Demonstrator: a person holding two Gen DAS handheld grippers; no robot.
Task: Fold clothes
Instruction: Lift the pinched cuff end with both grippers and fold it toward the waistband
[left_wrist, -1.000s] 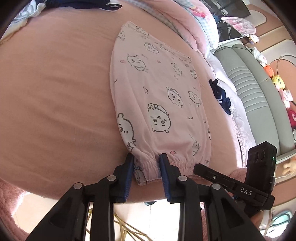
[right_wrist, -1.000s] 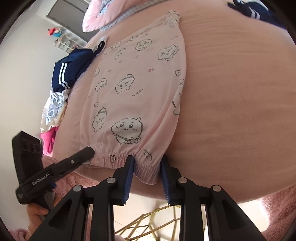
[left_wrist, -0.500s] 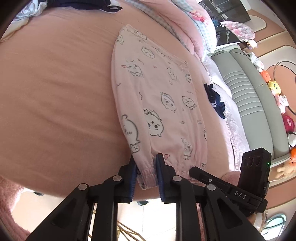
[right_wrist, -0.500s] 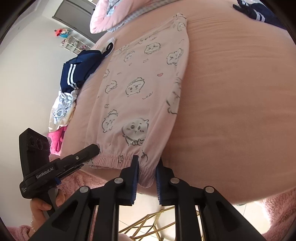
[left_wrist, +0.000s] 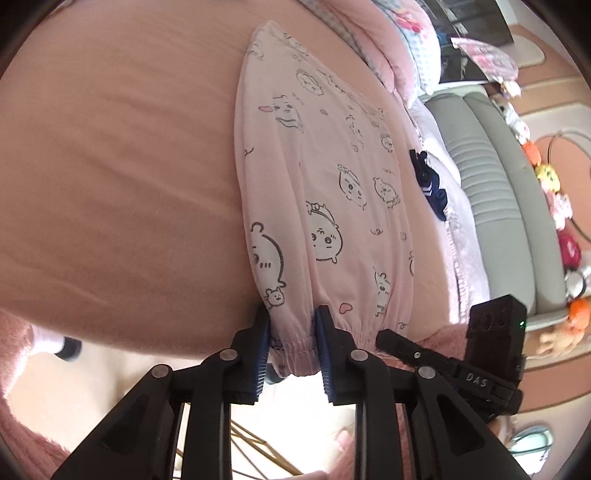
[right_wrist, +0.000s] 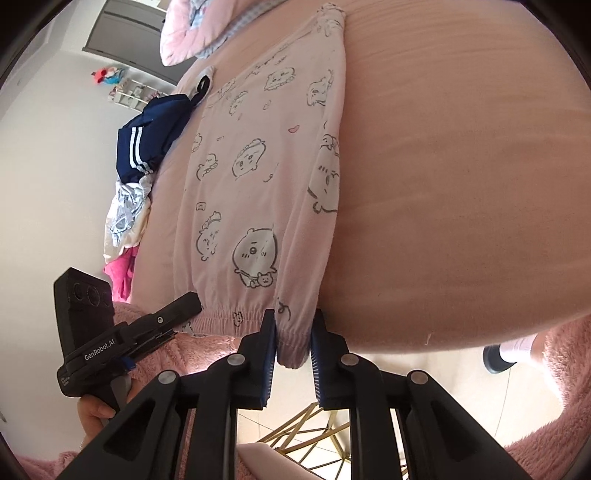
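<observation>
Pink pyjama trousers (left_wrist: 332, 184) printed with cartoon animals lie lengthwise on the pink bed sheet (left_wrist: 110, 166). Their elastic hem reaches the near bed edge. My left gripper (left_wrist: 292, 332) is shut on the hem's left corner, with fabric bunched between the blue pads. To its right, my right gripper (left_wrist: 386, 336) shows from the side at the same hem. In the right wrist view the trousers (right_wrist: 258, 166) run away from me, and my right gripper (right_wrist: 293, 339) is shut on the hem's right corner. My left gripper (right_wrist: 184, 306) touches the hem on the left, held by a hand.
A navy garment with white stripes (right_wrist: 147, 144) and a white patterned cloth (right_wrist: 125, 210) lie at the bed's left side, pillows (right_wrist: 192, 33) at the far end. A small navy cloth (left_wrist: 428, 184) lies beside a grey padded headboard (left_wrist: 498, 184). A gold wire frame (right_wrist: 314, 424) stands below the edge.
Both grippers went from open around the hem to shut on it. The hem now stands raised off the sheet, and lengthwise creases run up the trousers.
</observation>
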